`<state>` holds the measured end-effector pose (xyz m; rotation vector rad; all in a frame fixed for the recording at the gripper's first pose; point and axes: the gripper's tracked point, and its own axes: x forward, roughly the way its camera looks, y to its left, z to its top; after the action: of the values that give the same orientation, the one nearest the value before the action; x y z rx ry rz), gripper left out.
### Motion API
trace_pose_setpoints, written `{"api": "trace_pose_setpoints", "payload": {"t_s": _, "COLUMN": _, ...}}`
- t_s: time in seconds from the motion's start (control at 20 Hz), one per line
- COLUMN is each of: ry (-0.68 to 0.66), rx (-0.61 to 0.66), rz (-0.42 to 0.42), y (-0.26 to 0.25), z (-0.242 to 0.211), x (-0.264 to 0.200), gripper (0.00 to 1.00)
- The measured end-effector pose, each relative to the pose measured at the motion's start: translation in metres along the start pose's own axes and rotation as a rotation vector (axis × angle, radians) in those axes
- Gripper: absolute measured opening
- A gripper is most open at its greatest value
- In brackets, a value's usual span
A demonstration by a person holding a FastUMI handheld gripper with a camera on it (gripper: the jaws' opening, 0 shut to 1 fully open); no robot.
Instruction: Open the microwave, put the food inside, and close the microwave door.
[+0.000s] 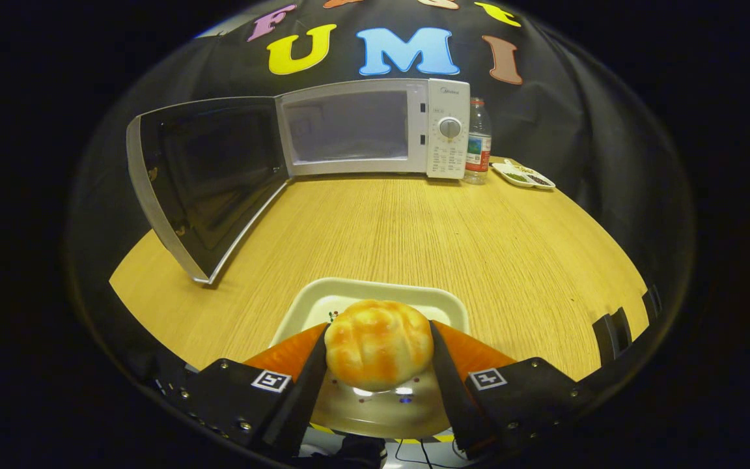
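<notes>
A golden bread bun (pixel 378 343) sits between my two fingers, which press on its left and right sides; my gripper (pixel 378 345) is shut on it. The bun hangs just above a cream tray (pixel 336 294) lying on the wooden table near me. Beyond the tray, across the table, stands a white microwave (pixel 375 127) against the booth wall. Its door (pixel 209 176) is swung wide open to the left, and the pale cavity (pixel 349 127) is empty. A dial (pixel 450 127) shows on its control panel at the right.
A clear plastic bottle (pixel 478 140) stands just right of the microwave. A small white dish (pixel 523 176) with bits of food lies beyond it near the table's far right edge. Bare wooden table (pixel 427 228) stretches between the tray and the microwave.
</notes>
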<state>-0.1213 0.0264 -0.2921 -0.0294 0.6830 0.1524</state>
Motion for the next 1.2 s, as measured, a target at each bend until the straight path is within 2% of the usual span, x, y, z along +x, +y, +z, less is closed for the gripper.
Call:
{"api": "trace_pose_setpoints", "payload": {"t_s": 0.45, "ry": -0.139, "rx": 0.109, "rz": 0.095, "y": 0.021, "z": 0.098, "x": 0.013, "gripper": 0.84}}
{"api": "trace_pose_setpoints", "payload": {"t_s": 0.8, "ry": -0.216, "rx": 0.178, "rz": 0.174, "y": 0.044, "z": 0.171, "x": 0.055, "gripper": 0.84}}
{"api": "trace_pose_setpoints", "payload": {"t_s": 1.2, "ry": -0.273, "rx": 0.308, "rz": 0.233, "y": 0.055, "z": 0.231, "x": 0.105, "gripper": 0.84}}
